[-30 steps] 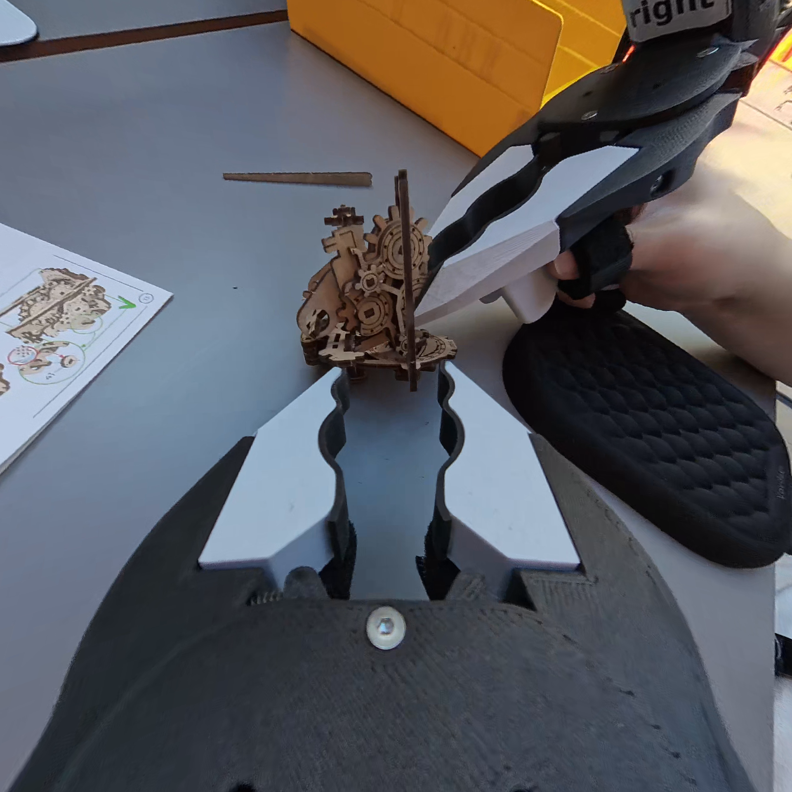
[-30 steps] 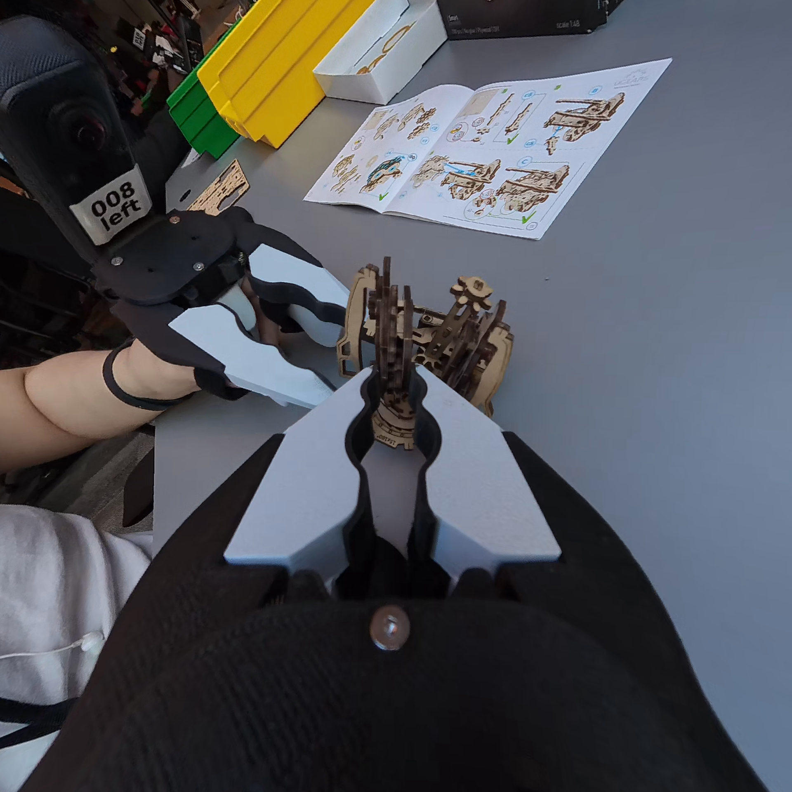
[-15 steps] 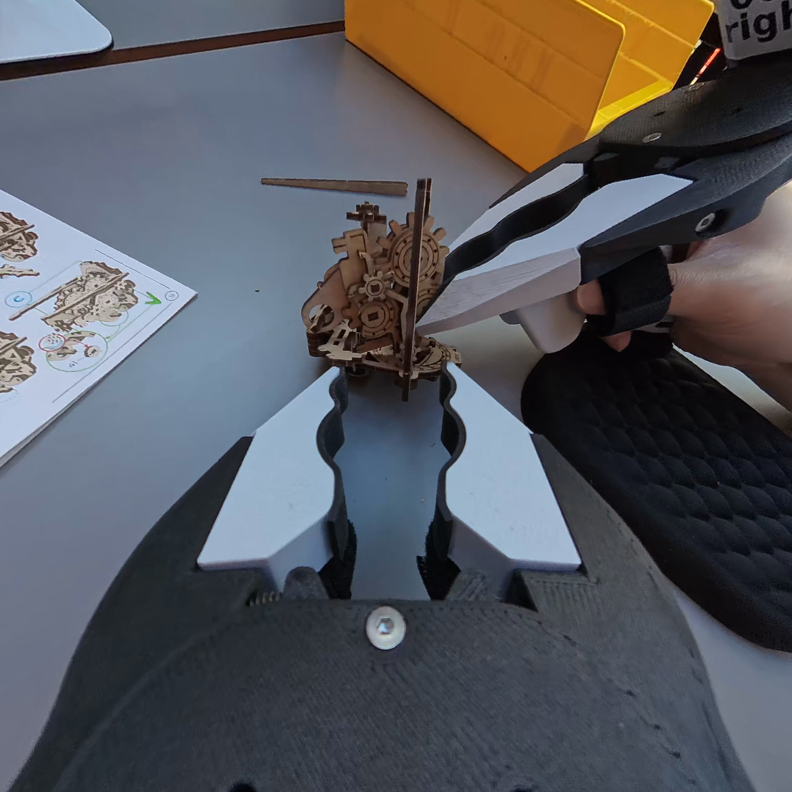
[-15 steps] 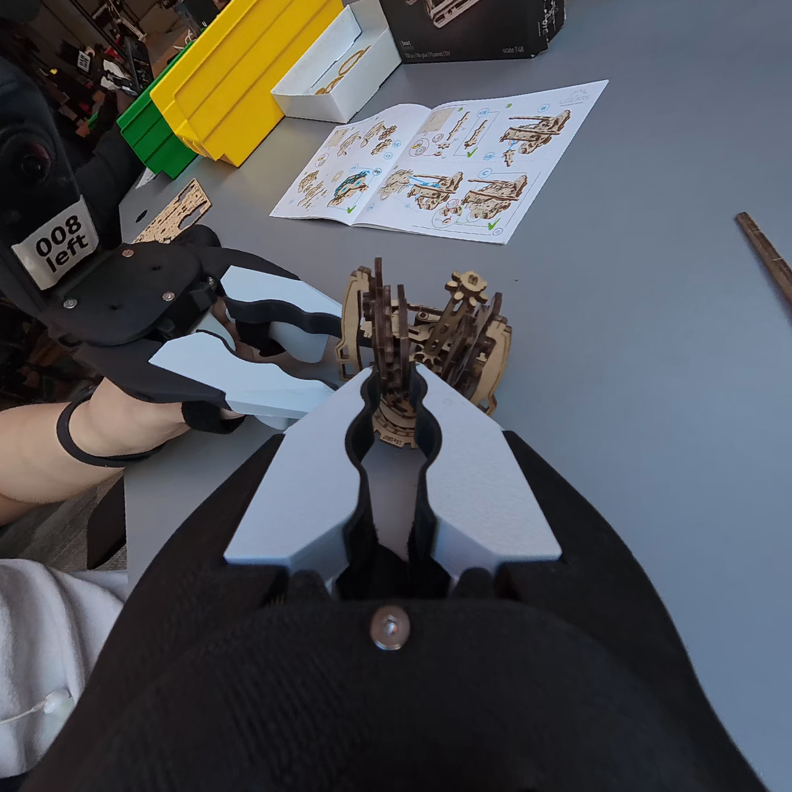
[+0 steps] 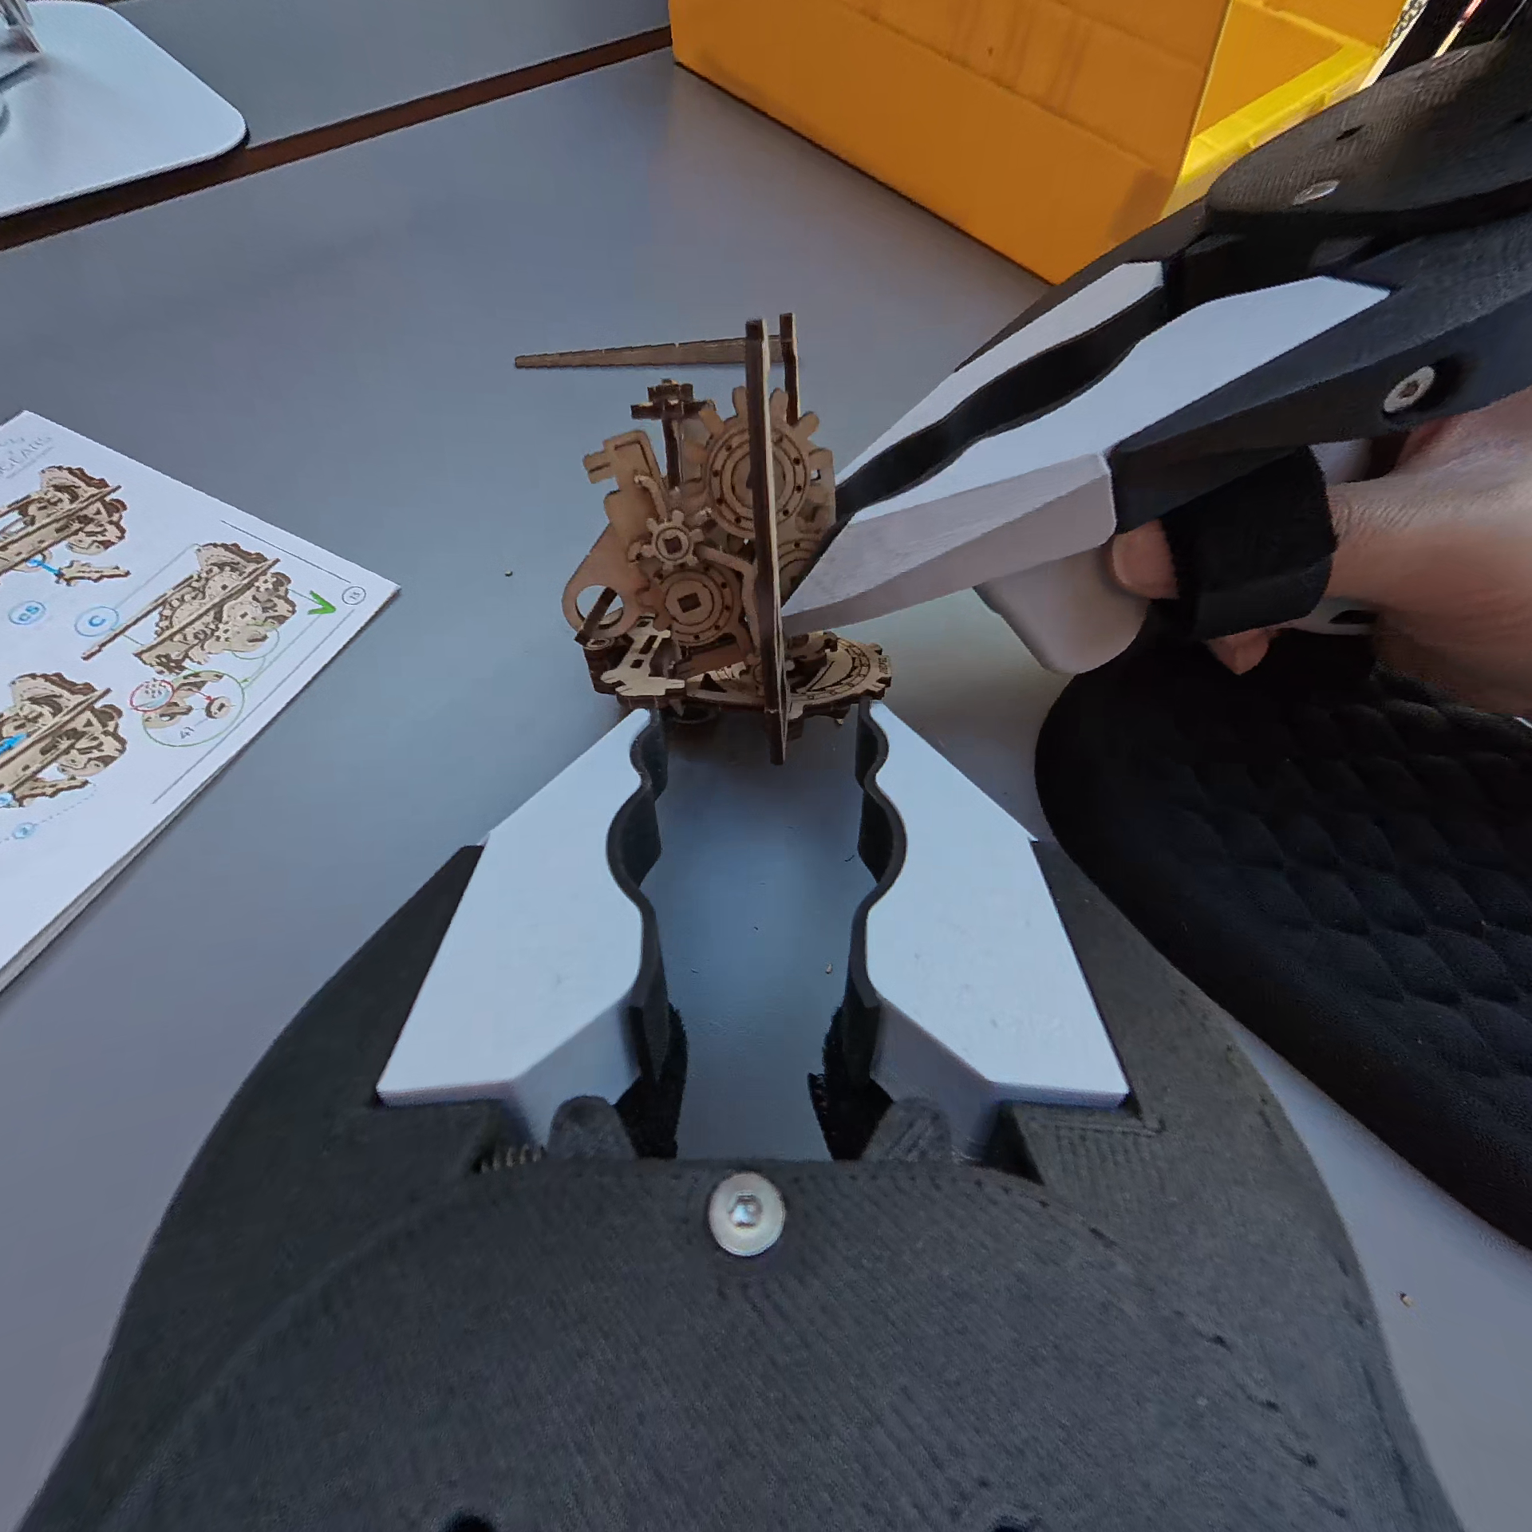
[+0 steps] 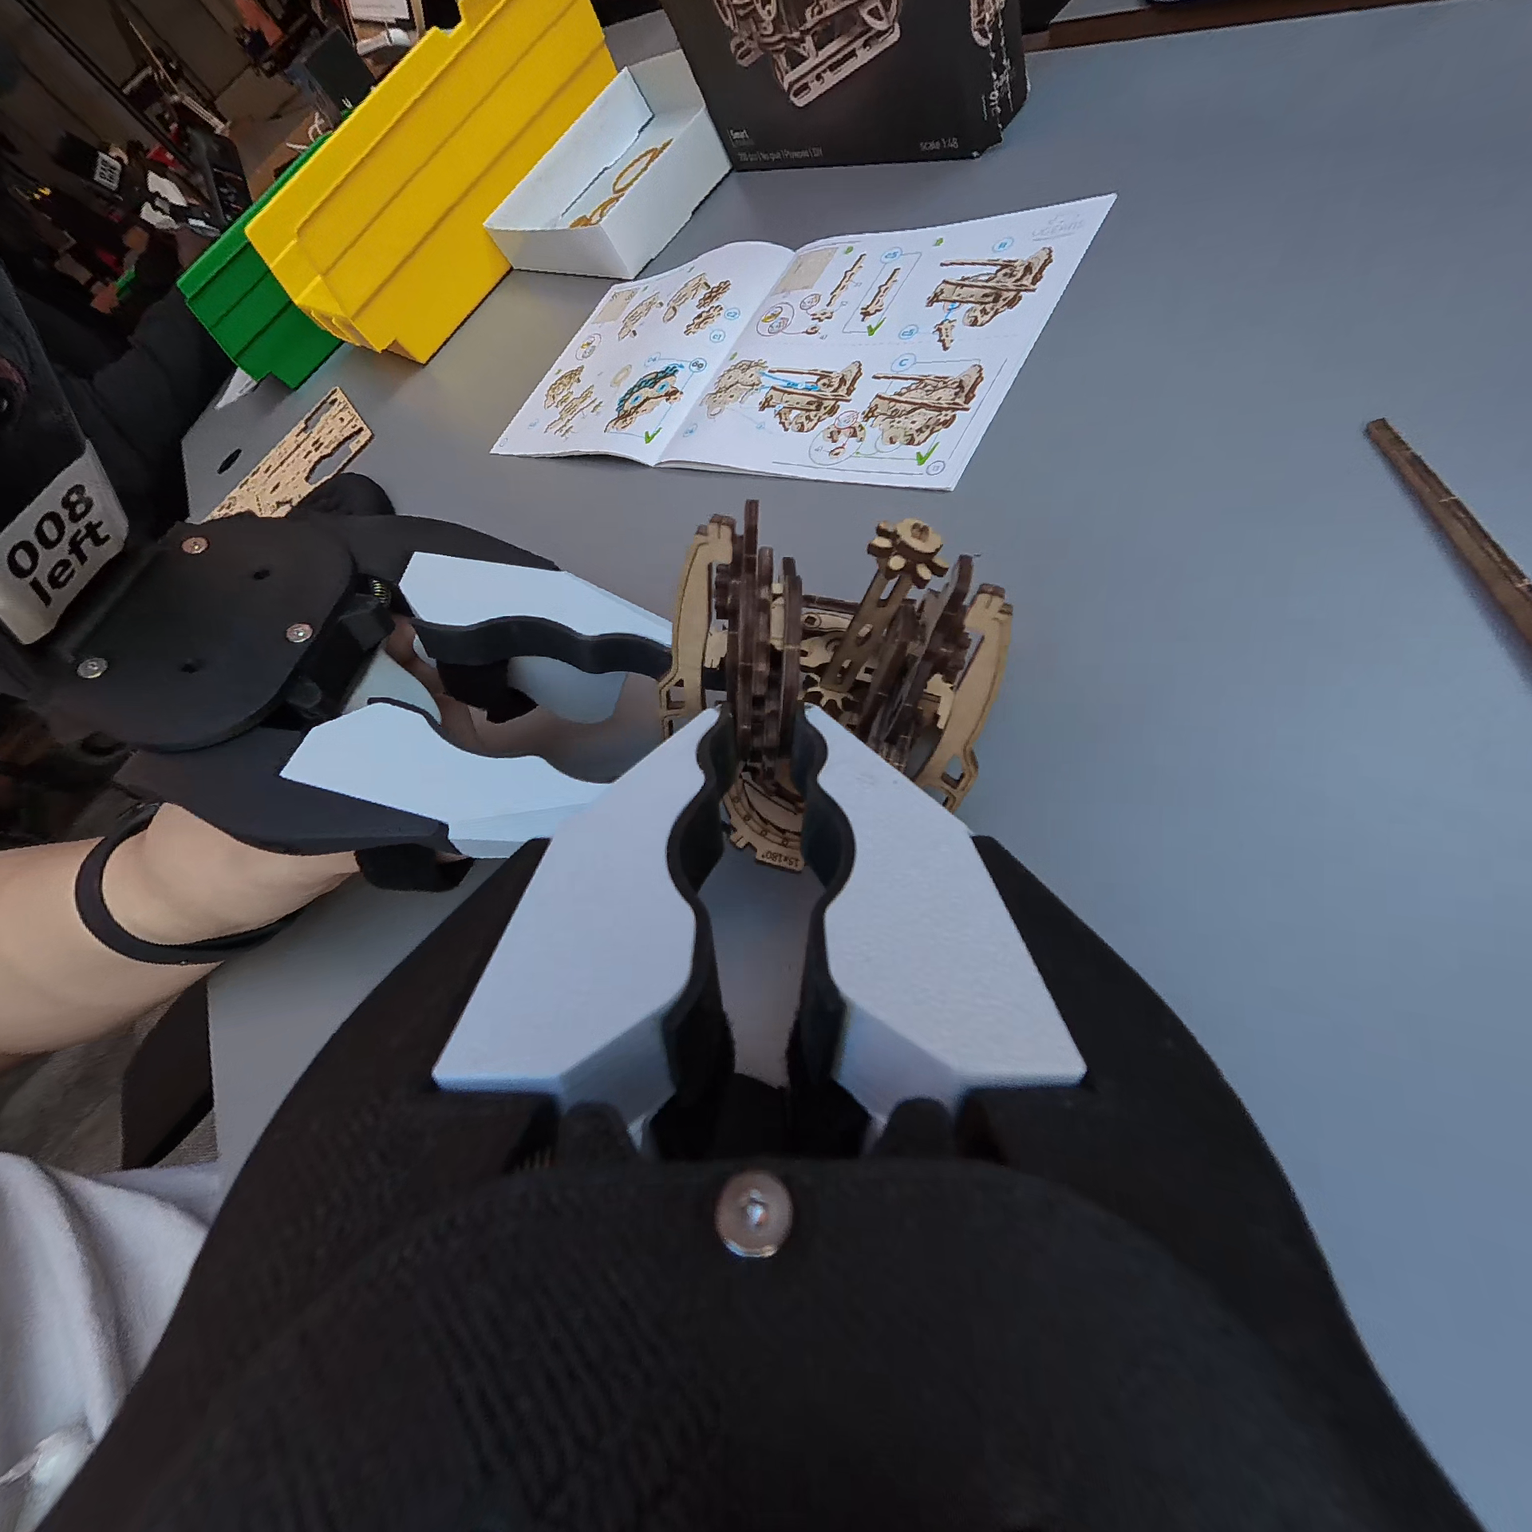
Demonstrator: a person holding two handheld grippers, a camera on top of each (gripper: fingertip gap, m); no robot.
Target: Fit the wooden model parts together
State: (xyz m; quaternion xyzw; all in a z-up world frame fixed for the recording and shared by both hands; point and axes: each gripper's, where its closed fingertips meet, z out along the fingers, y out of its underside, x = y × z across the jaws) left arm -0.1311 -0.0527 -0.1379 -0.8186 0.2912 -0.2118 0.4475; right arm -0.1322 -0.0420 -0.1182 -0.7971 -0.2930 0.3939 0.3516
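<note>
Wooden model point(image 6: 837, 663) on grey table point(image 6: 1202, 746), gear edge clamped by right gripper point(image 6: 758, 729); left gripper point(image 5: 754, 721) held apart, unloaded, just beside model.

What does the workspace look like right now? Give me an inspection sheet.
Surface: grey table, a few crumbs.
Job's things: wooden model stands upright; parts sheet lies at the table edge; stick lies behind the model.
Clutter: open manual, white tray, dark box, yellow bins, green bin, black pad.
Grippers: right gripper shut on the model's gears; left gripper open, tips at the model's base.
Cables: nothing seen.
Surroundings: dim, cluttered room beyond the bins.
</note>
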